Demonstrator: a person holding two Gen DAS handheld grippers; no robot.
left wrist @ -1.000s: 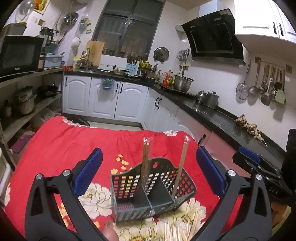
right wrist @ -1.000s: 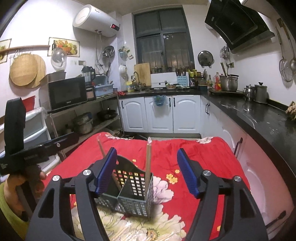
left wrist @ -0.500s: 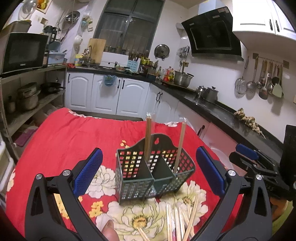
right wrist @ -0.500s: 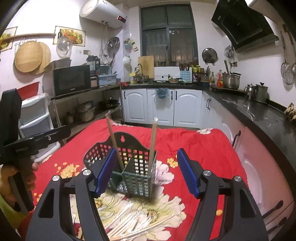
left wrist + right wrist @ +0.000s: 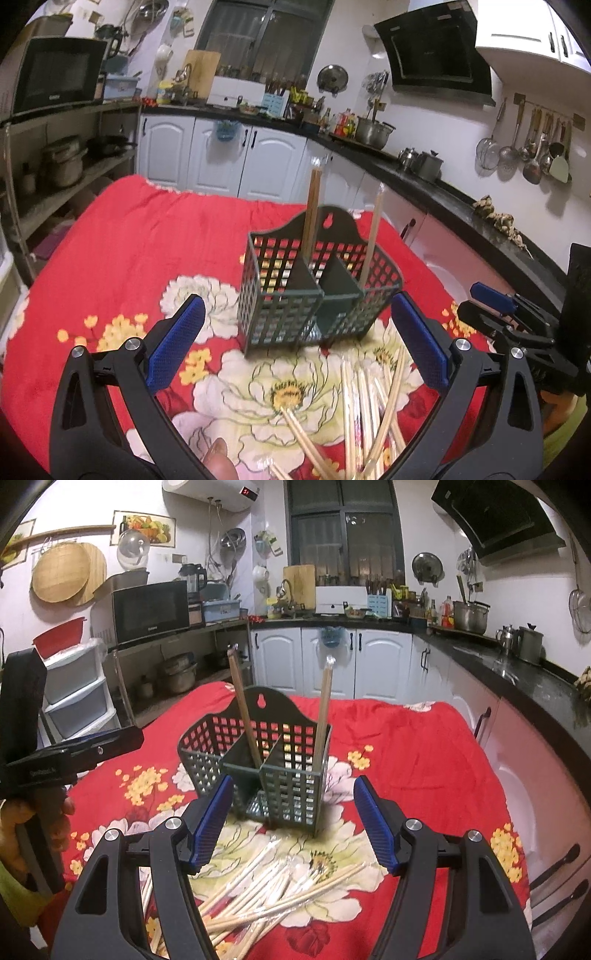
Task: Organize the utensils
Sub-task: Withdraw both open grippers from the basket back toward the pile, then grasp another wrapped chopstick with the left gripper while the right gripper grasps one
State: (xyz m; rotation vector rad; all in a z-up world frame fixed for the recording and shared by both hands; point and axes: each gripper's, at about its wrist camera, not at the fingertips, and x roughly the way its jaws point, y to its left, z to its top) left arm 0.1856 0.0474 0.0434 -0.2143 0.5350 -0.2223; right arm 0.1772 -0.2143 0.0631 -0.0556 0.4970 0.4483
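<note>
**Op A:** I've got both tools over the red flowered cloth (image 5: 129, 240). Taking the dark basket (image 5: 317, 291) as my landmark: the left gripper (image 5: 295, 341) sits on its near side, jaws spread wide with nothing between them. The loose pile of chopsticks (image 5: 369, 406) lies on the cloth just in front of the basket, low and toward the right between my pads.

**Op B:** And the basket itself?

**Op A:** Two pairs already stand in it, a dark one (image 5: 312, 218) in the left cell and a pale one (image 5: 371, 240) in the right. Further right, my right gripper (image 5: 291, 821) is also open and empty, just short of the basket's near wall, with the pile (image 5: 266, 890) below it.

**Op B:** How would you take the next pair?

**Op A:** I'd judge it best to pick one wrapped pair off the edge of the heap, close across its middle so it doesn't swing, then tip it upright before lowering it into a cell. The wrappers look slippery, and they overlap, so a neighbour may drag along.
</note>
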